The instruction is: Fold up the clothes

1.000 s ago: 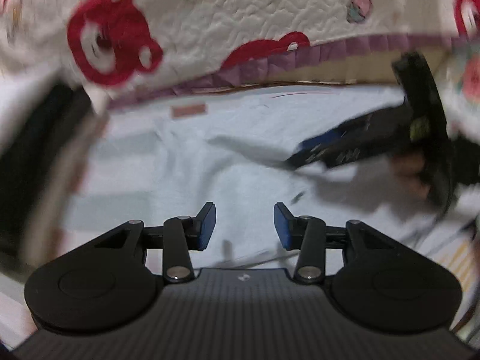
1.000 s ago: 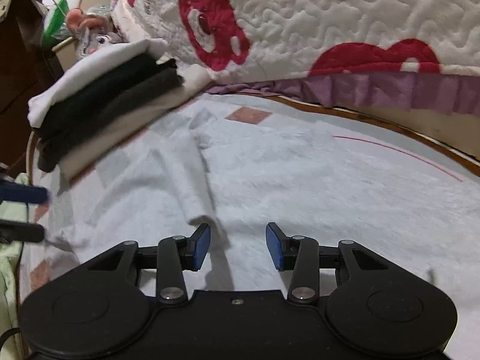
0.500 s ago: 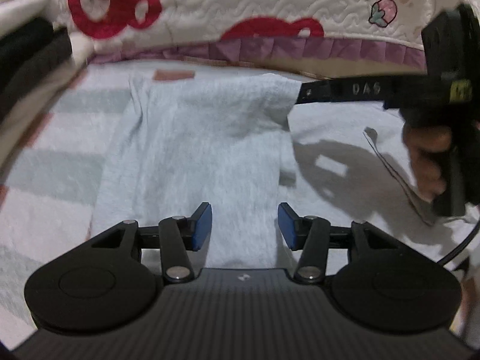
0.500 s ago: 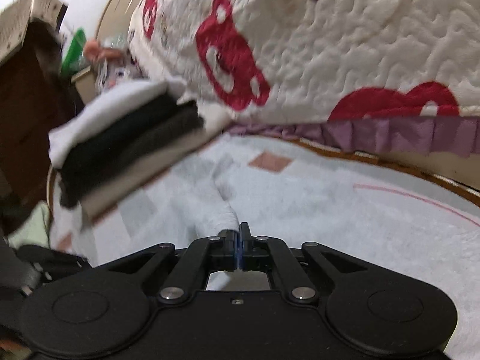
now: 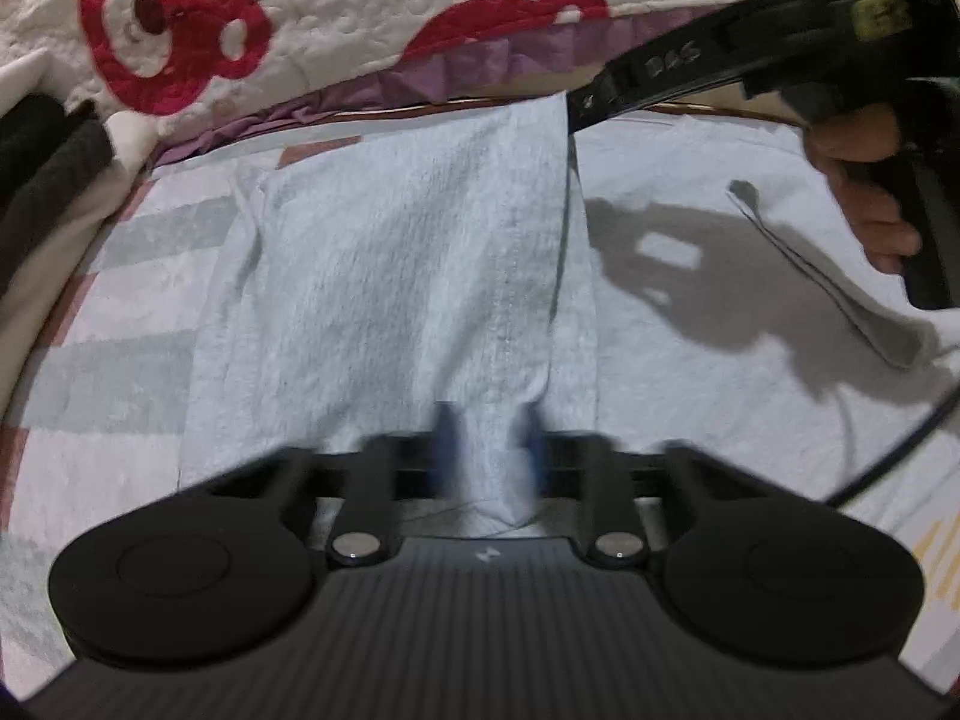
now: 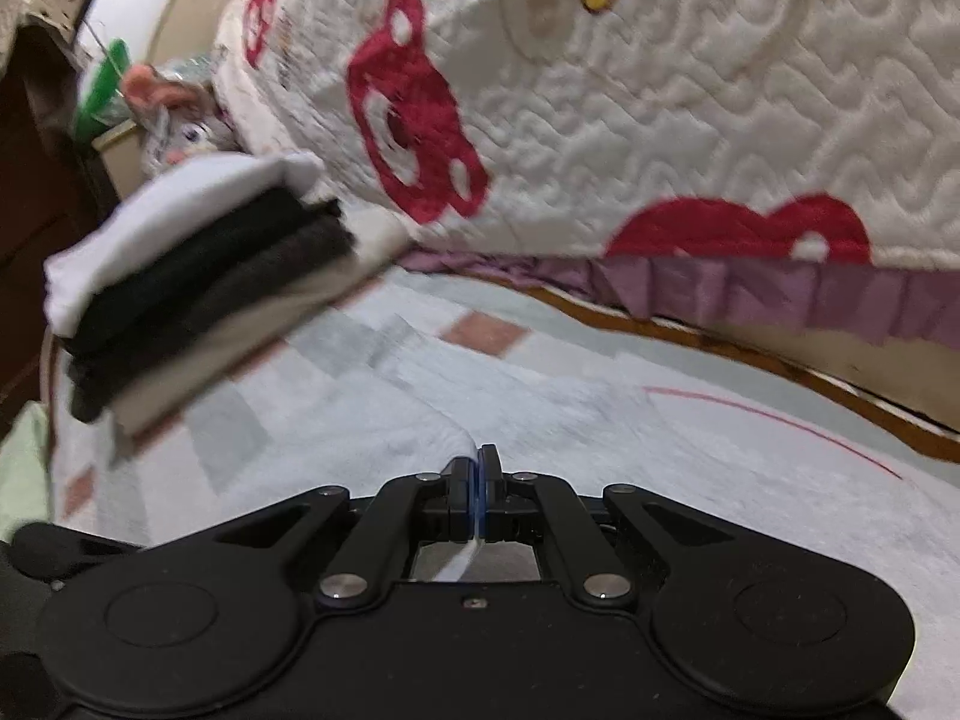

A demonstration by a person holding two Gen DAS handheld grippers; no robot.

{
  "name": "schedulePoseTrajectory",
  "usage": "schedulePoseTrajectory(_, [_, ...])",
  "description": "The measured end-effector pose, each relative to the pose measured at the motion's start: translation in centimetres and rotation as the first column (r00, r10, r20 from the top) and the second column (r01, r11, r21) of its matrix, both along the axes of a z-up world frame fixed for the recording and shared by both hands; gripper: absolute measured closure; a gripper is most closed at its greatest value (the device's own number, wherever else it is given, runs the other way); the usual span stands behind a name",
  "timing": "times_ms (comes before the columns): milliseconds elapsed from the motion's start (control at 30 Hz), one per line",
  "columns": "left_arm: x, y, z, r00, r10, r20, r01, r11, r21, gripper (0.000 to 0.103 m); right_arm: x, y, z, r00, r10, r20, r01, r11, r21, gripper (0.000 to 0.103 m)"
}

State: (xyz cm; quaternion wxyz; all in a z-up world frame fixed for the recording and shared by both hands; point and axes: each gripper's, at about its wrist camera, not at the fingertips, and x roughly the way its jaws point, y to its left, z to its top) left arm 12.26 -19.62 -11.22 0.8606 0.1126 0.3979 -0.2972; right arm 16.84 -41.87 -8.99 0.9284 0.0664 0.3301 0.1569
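While the pale grey garment [image 5: 384, 276] lies spread on the light checked mat [image 5: 690, 420], a flap of it is lifted along its right-hand side; the far corner of that flap, at about 1 o'clock in the left wrist view, is pinched in the right gripper [image 6: 480, 489], whose fingers are pressed together on a thin edge of cloth; the near corner sits between the fingers of the left gripper [image 5: 486, 441], which are motion-blurred, with cloth bunched in the gap, so whether they have clamped cannot be told.

Judgement: the step in hand looks like carrying one side of the garment over toward 9 o'clock; done well, both corners travel level and taut, the crease staying parallel to the garment's long edge, and the left grip is made firm before any pull.

The left wrist view shows the whole flap, the hand [image 5: 864, 204] on the right tool and a dark drawstring [image 5: 828, 276] at 2 o'clock; the right wrist view alone shows the pinch closely, plus a stack of folded clothes [image 6: 198, 288] at 10 o'clock and the bear-print quilt [image 6: 660, 90] behind.
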Motion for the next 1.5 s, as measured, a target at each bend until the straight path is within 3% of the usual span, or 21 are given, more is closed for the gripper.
schedulePoseTrajectory(167, [1.8,1.8,-0.1,0.983,0.029,-0.181,-0.051,0.991,-0.121,0.1,0.0,0.6,-1.8,0.999,0.006,-0.037,-0.012,0.988,-0.155,0.1])
schedulePoseTrajectory(267, [3.4,3.4,-0.4,0.945,0.049,-0.322,-0.121,0.971,-0.207,0.09,0.0,1.1,-2.9,0.998,0.013,-0.059,-0.028,0.967,-0.254,0.096])
schedulePoseTrajectory(300, [3.8,4.1,-0.1,0.937,0.057,-0.345,-0.145,0.961,-0.235,0.077,0.0,1.2,-3.3,0.998,0.015,-0.067,-0.034,0.957,-0.287,0.095])
schedulePoseTrajectory(333, [4.0,5.1,0.6,0.94,0.069,-0.334,-0.164,0.951,-0.263,0.067,0.0,1.3,-3.5,0.997,0.02,-0.071,-0.041,0.948,-0.315,0.085])
schedulePoseTrajectory(367, [4.2,6.1,1.4,0.943,0.082,-0.323,-0.182,0.939,-0.292,0.062,-0.1,1.2,-3.5,0.997,0.029,-0.069,-0.05,0.94,-0.337,0.072])
schedulePoseTrajectory(400, [4.5,7.0,2.0,0.949,0.108,-0.296,-0.197,0.936,-0.291,0.06,-0.3,1.1,-3.4,0.996,0.048,-0.069,-0.069,0.931,-0.358,0.069])
schedulePoseTrajectory(467, [5.1,8.5,2.8,0.964,0.188,-0.19,-0.227,0.951,-0.21,0.059,-0.7,0.8,-3.0,0.99,0.119,-0.08,-0.141,0.909,-0.393,0.068])
schedulePoseTrajectory(567, [6.1,10.5,3.7,0.959,0.279,-0.045,-0.283,0.953,-0.109,0.06,-1.7,0.7,-2.2,0.969,0.227,-0.095,-0.245,0.862,-0.444,0.068])
schedulePoseTrajectory(700, [8.2,11.2,2.2,0.942,0.329,-0.07,-0.335,0.936,-0.11,0.059,-1.4,-0.2,0.2,0.989,0.136,-0.052,-0.146,0.921,-0.361,0.068])
schedulePoseTrajectory(767, [9.1,10.3,1.4,0.952,0.303,-0.047,-0.307,0.944,-0.123,0.059,-1.0,-0.4,1.7,0.998,0.066,-0.014,-0.067,0.957,-0.283,0.068])
schedulePoseTrajectory(900, [11.3,6.2,-1.0,0.979,0.195,0.062,-0.194,0.981,-0.015,0.057,-0.8,1.1,3.4,0.999,0.038,-0.011,-0.039,0.988,-0.152,0.068])
schedulePoseTrajectory(1000, [13.1,4.5,-2.9,0.978,0.166,0.126,-0.174,0.984,0.05,0.056,-0.8,2.1,3.2,0.999,0.03,-0.037,-0.035,0.992,-0.125,0.068])
schedulePoseTrajectory(1067, [14.4,4.5,-3.0,0.973,0.191,0.126,-0.195,0.981,0.021,0.064,-0.8,2.3,2.4,0.998,0.031,-0.054,-0.039,0.989,-0.14,0.067])
schedulePoseTrajectory(1100, [14.7,4.7,-2.9,0.972,0.203,0.121,-0.205,0.979,0.004,0.072,-0.8,2.3,2.0,0.998,0.033,-0.06,-0.042,0.987,-0.155,0.067])
schedulePoseTrajectory(1133, [14.8,5.1,-2.5,0.971,0.215,0.108,-0.214,0.977,-0.016,0.101,-0.8,2.3,1.4,0.997,0.035,-0.064,-0.046,0.983,-0.175,0.067])
schedulePoseTrajectory(1200, [14.8,5.9,-1.9,0.968,0.237,0.083,-0.233,0.971,-0.056,0.103,-0.5,2.0,0.2,0.996,0.024,-0.083,-0.039,0.982,-0.186,0.067])
schedulePoseTrajectory(1433, [14.9,8.7,0.4,0.951,0.307,-0.014,-0.304,0.934,-0.189,0.099,0.3,-0.1,-1.3,0.993,-0.03,-0.11,0.026,0.999,-0.042,0.064])
schedulePoseTrajectory(1467, [15.0,9.0,0.8,0.948,0.316,-0.029,-0.315,0.926,-0.208,0.097,0.4,-0.3,-1.4,0.993,-0.039,-0.112,0.037,0.999,-0.019,0.058])
schedulePoseTrajectory(1500, [14.8,9.2,1.1,0.954,0.296,-0.056,-0.301,0.925,-0.231,0.086,0.5,-0.6,-1.5,0.991,-0.053,-0.119,0.054,0.998,0.009,0.056])
